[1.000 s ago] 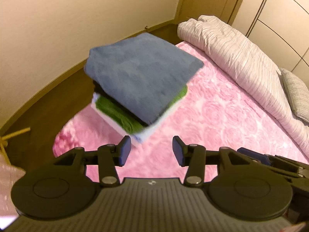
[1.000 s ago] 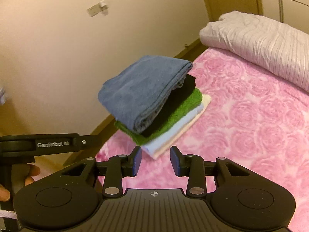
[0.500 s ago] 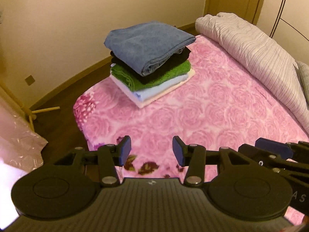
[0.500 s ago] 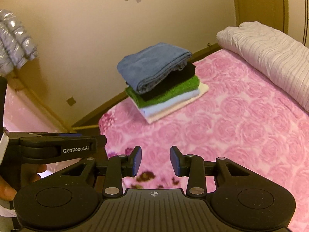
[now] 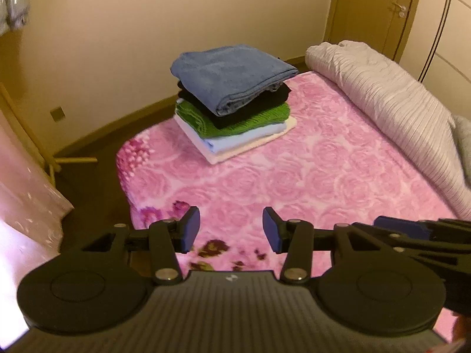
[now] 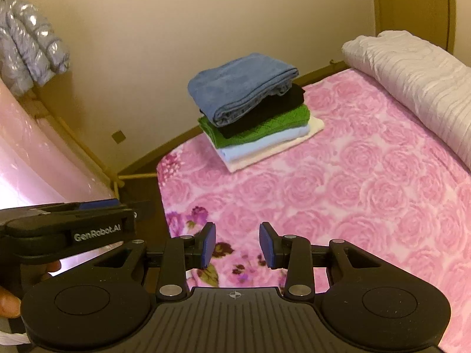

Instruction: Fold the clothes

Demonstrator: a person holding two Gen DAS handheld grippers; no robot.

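A stack of folded clothes (image 5: 232, 103) sits near the far corner of the bed with the pink rose blanket (image 5: 309, 182). A blue piece lies on top, then black, green, light blue and cream ones. The stack also shows in the right wrist view (image 6: 253, 117). My left gripper (image 5: 231, 232) is open and empty, held over the near edge of the bed, well back from the stack. My right gripper (image 6: 237, 245) is open and empty, at a similar distance. The left gripper's body (image 6: 64, 229) shows at the left of the right wrist view.
A rolled striped duvet (image 5: 397, 111) lies along the right side of the bed. A wall (image 5: 147, 29) and dark floor (image 5: 97, 206) lie left of the bed. A pink plastic cover (image 6: 35, 161) and a puffy silver jacket (image 6: 29, 56) are at far left. A door (image 5: 376, 8) stands behind.
Both grippers have drawn back and away from the stack, which now looks smaller and farther. More of the bed, floor and wall has come into view. Both stay open.
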